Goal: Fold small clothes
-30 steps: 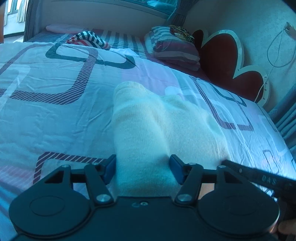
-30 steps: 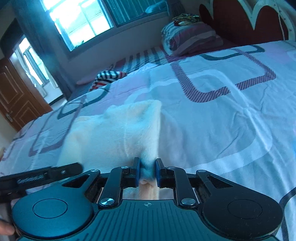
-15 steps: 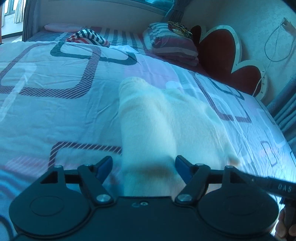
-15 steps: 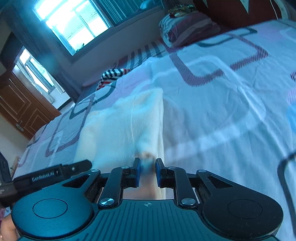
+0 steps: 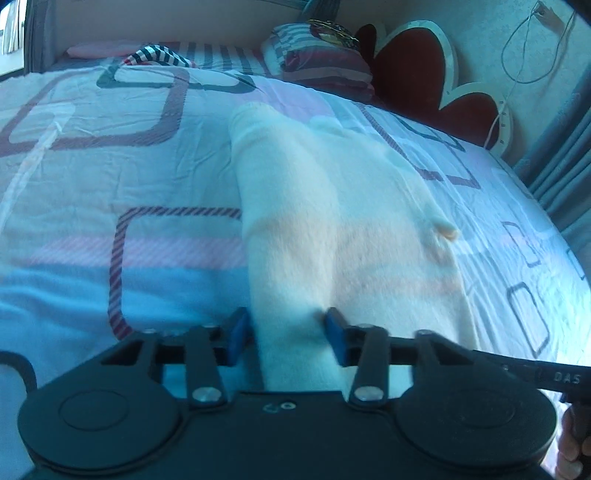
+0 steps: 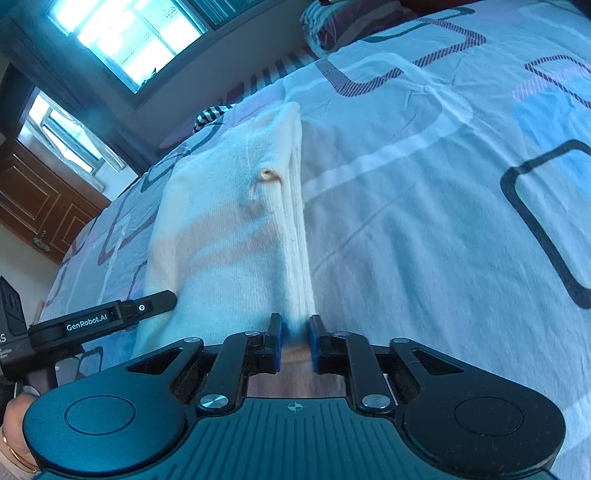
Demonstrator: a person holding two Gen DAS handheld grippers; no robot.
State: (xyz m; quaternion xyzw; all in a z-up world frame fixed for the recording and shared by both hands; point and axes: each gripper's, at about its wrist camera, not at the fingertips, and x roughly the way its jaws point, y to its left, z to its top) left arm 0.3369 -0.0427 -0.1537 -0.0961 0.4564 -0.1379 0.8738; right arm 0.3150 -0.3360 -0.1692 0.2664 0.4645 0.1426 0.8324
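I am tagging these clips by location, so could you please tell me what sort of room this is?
Almost certainly a bedroom: a bed with a patterned quilt, a striped pillow against a red scalloped headboard, and a cream garment laid out on it.

The black plastic left gripper point(image 5: 288, 338) has blue pads and silver screws. The matching right gripper point(image 6: 294, 341) has them too. A gold bangle point(image 6: 14, 452), seemingly, circles one wrist.

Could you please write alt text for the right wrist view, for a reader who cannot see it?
The right gripper has its jaws closed on the near edge of a cream garment lying partly folded on a patterned bedspread. The left gripper reaches in beside it; a window glows behind.
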